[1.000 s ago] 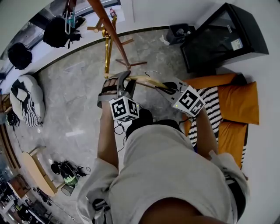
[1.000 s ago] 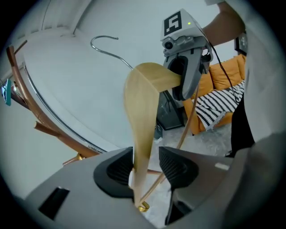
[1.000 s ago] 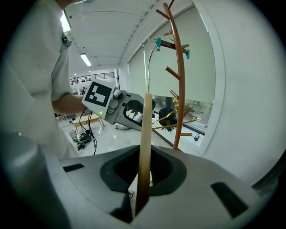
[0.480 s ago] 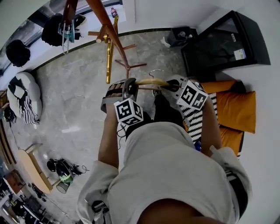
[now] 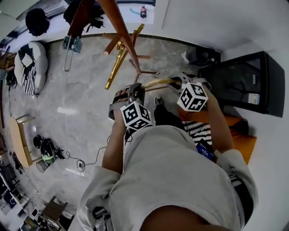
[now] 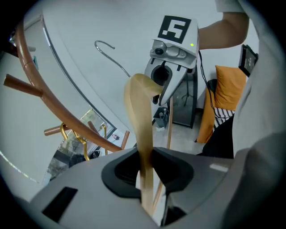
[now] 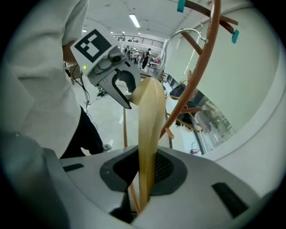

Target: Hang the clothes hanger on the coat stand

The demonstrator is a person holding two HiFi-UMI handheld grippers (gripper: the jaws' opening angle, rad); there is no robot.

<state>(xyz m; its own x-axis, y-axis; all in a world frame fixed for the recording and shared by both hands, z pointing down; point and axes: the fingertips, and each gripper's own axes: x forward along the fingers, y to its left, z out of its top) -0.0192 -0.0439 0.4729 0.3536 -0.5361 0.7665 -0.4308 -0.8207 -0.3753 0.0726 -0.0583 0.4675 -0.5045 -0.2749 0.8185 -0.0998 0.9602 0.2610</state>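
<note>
Grey marble floor [image 5: 76, 108] fills our head view, with a black cabinet [image 5: 246, 81] and orange cushions [image 5: 244, 140] on the right. Up top the brown coat stand [image 5: 118, 27] leans across the frame, and a gold hanger [image 5: 118, 65] dangles from one of its pegs. Just below it we hold the wooden clothes hanger [image 5: 158, 83] roughly level between both tools. The left gripper [image 5: 134, 90] has one end and the right gripper [image 5: 175, 82] the other. The clothes hanger is near the stand's lower pegs, but we cannot tell whether it touches them.

From the left gripper view, the hanger's pale arm runs straight up out of our jaws. They are closing with that arm between them, both pads already against the wood. Its wire hook [image 6: 107, 51] curves up to the left, apart from the stand's bent limb. The right gripper bites the far end.

From the right gripper view, our jaws pinch the hanger's other arm, pads tight on both faces. The left gripper shows at the far end. The stand's curved limb passes beside the hanger on the right, with teal clips [image 7: 181, 5] high on it.
</note>
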